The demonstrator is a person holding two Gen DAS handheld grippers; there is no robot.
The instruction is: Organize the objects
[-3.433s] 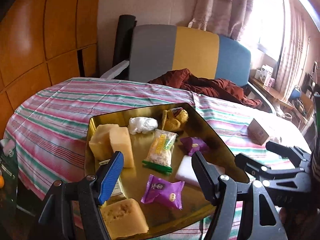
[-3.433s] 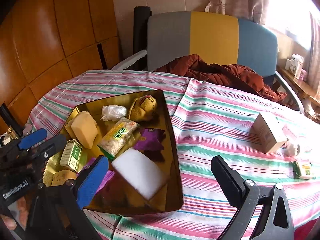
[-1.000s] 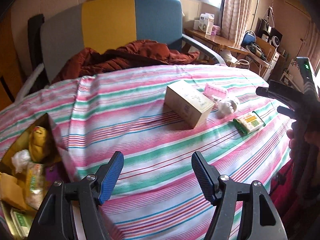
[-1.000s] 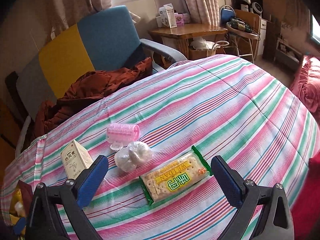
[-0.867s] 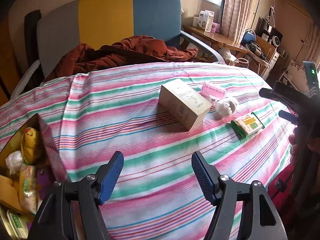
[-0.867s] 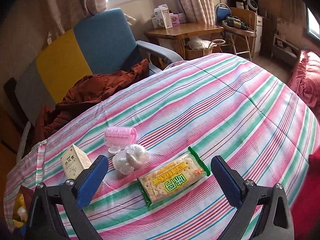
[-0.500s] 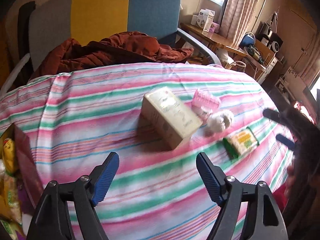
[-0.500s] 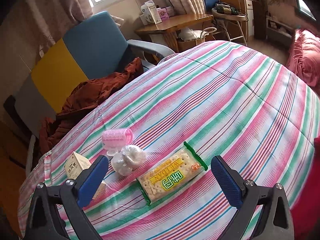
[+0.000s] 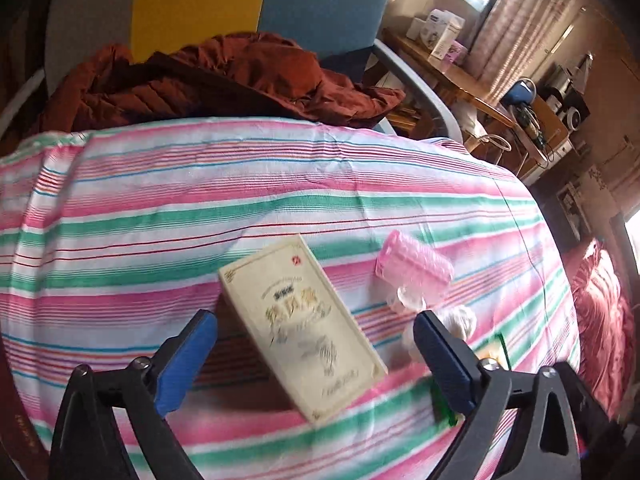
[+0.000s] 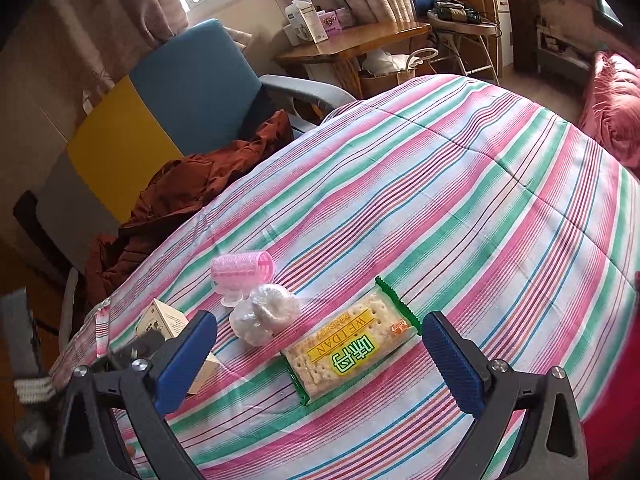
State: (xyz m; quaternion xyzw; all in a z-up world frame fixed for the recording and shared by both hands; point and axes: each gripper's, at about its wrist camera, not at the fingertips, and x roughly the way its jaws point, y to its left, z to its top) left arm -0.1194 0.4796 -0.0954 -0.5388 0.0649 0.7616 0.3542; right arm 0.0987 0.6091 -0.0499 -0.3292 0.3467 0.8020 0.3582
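A cream box [image 9: 302,322] with printed lettering lies on the striped tablecloth [image 9: 200,208]. My left gripper [image 9: 316,354] hangs just above it, jaws still opening, the box's near half between the wide blue pads without touching them. Right of the box lie a pink hair roller [image 9: 414,268] and a white plastic-wrapped lump [image 9: 460,318]. In the right wrist view a green cracker packet [image 10: 350,350] lies between the fingers of my open right gripper [image 10: 320,360], not touched. The roller [image 10: 244,268], the lump [image 10: 264,314] and the box [image 10: 160,318] lie to its left.
A rust-brown jacket [image 9: 224,76] lies on the grey, yellow and blue chair [image 9: 320,0] behind the table. A wooden desk [image 10: 352,44] with boxes stands by the window. A red cushion [image 10: 616,108] sits at the right. The tablecloth drops off at the near right edge.
My left gripper has swung from the gold tray at the left across the table to over the cream box and opened wider. The right gripper has stayed over the cracker packet.
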